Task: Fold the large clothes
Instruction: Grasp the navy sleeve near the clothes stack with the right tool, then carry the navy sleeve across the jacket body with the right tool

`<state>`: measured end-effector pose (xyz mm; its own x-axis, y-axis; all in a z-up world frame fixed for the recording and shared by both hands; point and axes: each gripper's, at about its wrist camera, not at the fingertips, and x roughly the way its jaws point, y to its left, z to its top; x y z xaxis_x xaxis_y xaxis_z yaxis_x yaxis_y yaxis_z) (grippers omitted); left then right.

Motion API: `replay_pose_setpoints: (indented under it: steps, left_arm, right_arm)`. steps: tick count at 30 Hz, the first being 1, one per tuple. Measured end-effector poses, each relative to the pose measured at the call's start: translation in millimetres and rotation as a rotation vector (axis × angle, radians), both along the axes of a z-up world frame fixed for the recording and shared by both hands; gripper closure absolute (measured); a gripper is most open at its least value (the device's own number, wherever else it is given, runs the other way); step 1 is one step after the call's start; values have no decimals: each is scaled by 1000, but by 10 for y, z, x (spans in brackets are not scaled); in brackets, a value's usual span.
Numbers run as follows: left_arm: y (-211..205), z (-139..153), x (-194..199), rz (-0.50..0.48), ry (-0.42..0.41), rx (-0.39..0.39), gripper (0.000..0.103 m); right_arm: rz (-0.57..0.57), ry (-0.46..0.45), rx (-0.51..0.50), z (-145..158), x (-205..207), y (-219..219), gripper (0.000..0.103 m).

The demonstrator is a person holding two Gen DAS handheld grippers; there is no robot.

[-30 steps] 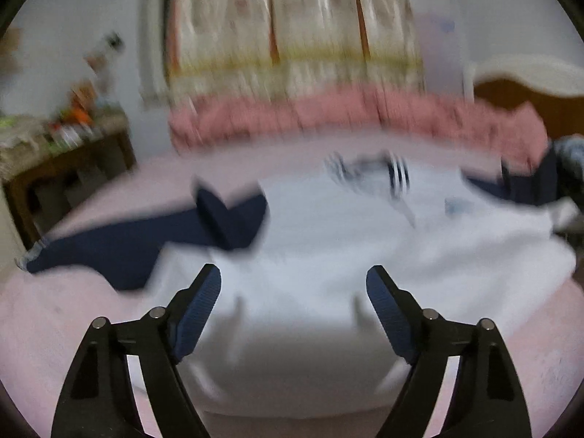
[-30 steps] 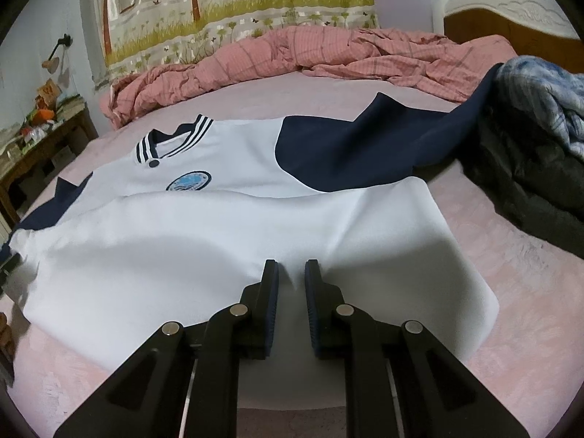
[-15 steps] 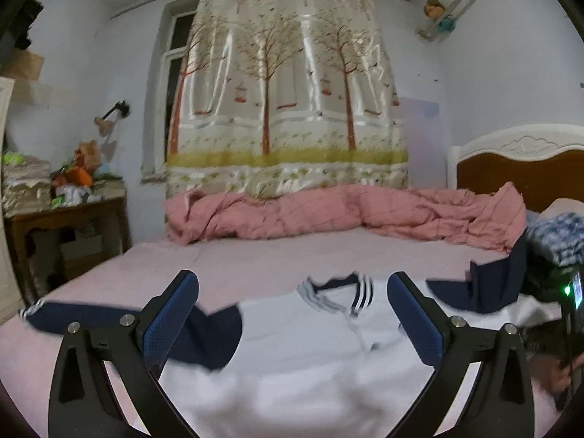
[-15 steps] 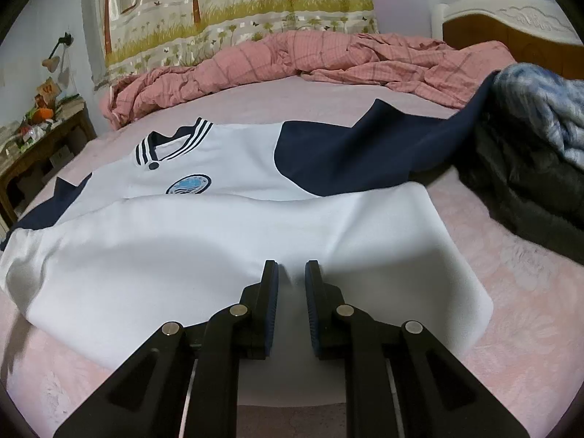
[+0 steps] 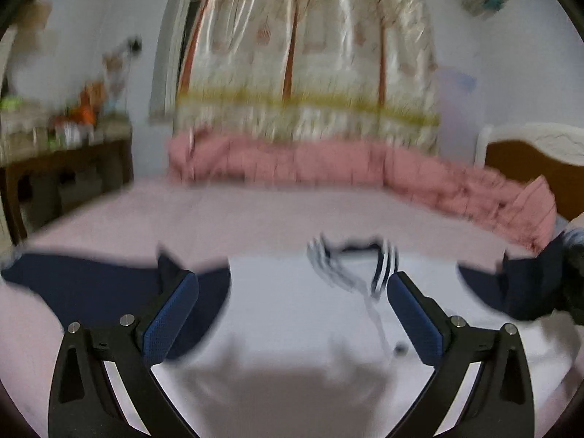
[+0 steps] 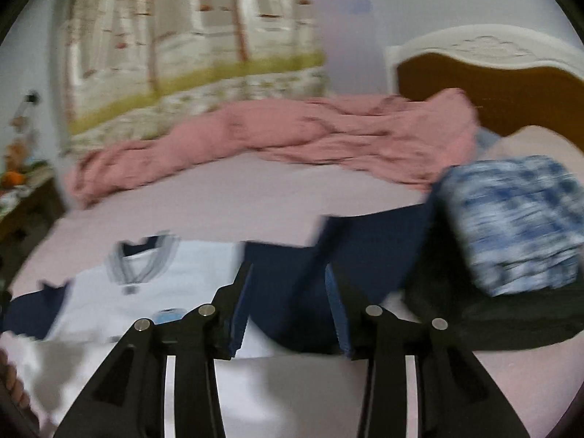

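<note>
A large white shirt (image 5: 292, 321) with navy sleeves and a striped collar (image 5: 350, 255) lies on the pink bed, its lower half folded up over the body. My left gripper (image 5: 292, 295) is open and empty above the shirt's middle. The left navy sleeve (image 5: 91, 284) spreads out to the left. In the right wrist view the shirt (image 6: 153, 292) lies at lower left and its right navy sleeve (image 6: 310, 273) runs toward the clothes pile. My right gripper (image 6: 288, 306) is open and empty over that sleeve. Both views are blurred.
A pink crumpled blanket (image 6: 292, 135) lies along the far side of the bed. A blue-white checked garment (image 6: 511, 222) sits on dark clothes (image 6: 511, 314) at the right. A wooden headboard (image 6: 492, 84) stands behind. A cluttered side table (image 5: 62, 153) stands left.
My right gripper has opened, let go of the white fabric, and lifted toward the navy sleeve. My left gripper stays open and has tipped back down toward the shirt.
</note>
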<state>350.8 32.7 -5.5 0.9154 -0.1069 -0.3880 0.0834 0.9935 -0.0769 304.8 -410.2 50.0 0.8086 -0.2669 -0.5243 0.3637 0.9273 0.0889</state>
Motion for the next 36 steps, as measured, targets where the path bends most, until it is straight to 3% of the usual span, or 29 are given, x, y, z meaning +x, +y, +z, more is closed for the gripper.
replay_pose_setpoints:
  steps: [3,7,11,15,17,19,21,23,24,26,28,30,33,36]
  left_arm:
    - [-133,-351,248,-30,161,9,0]
    - [-349,-521,273,-51,192,121,0]
    - [-418,-517,215,-44,175,151,0]
    - [-341,-521,273,-45,196,116,0]
    - [-282,-508,311,-48,210,87,0]
    - [-236,-506,324,-47,219,60,0]
    - [-216,-494,329,-47,216,47,0]
    - [-231,-477,308,-45,204,52,0]
    - [-247,-468,293,-44,196,61,0]
    - [-293,-457,271,-44,182,82,0]
    - [-325,-448,256,-45,169,99,0]
    - [-325,-442,252,-44,162,100,0]
    - [-288,-436,265,-38,164,85,0]
    - [-235,-445,300,-32,180,59,0]
  right_arm:
    - [-69,36,17,33,124,-441,62]
    - [-105,159,134,-185,473,-845,62]
    - [-185,253,95,-464,777,-906,62]
    - [-339,266,-108,-603,1027,-792,62]
    - [-392,296,-144,-680,1156,-792,63]
    - [-404,274,-110,-726,1218,-866,99]
    - [-351,197,-100,-643,1186,-782,99]
    - [-264,124,-167,-509,1113,-517,99]
    - [-177,83,-177,-407,1058,-311,99]
    - [24,43,-104,-289,981,31,99]
    - [237,80,-73,-296,979,481,99]
    - [423,171,-48,-542,1030,996,99]
    - [518,359,-28,-1071,1158,1505,99]
    - [502,371,-122,-1164,1111,1742,98]
